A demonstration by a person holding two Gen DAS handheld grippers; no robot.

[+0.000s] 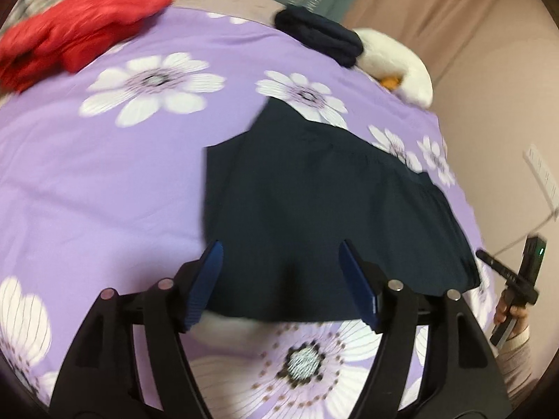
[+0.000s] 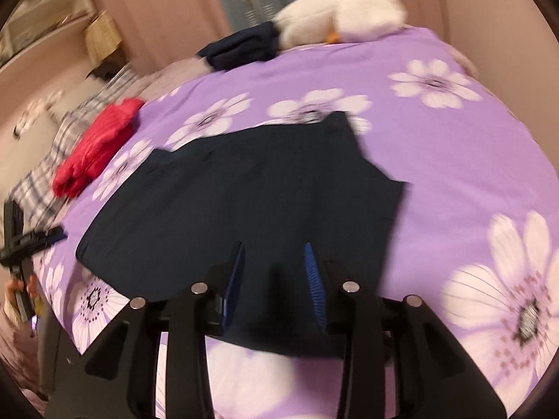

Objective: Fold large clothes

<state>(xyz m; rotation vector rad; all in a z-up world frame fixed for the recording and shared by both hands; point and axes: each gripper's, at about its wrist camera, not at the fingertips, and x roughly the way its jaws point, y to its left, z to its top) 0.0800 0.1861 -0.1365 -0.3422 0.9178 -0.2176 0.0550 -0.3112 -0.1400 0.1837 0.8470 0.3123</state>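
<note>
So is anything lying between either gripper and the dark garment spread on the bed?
Nothing visible. The left gripper and right gripper are both open directly over the dark garment's near edge; the red clothes lie far off.

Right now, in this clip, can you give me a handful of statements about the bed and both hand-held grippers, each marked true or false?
1. The dark navy garment lies spread on the purple floral bedspread. True.
2. The left hand-held gripper is clamped shut on the garment. False: its fingers are wide apart above the near edge, holding nothing.
3. The red clothing lies on top of the dark navy garment. False: it sits apart, near the bed's far left corner.
4. A white plush toy rests at the far edge of the bed, beside a small folded dark pile. True.
5. The right hand-held gripper has its fingers apart over the garment. True.
</note>
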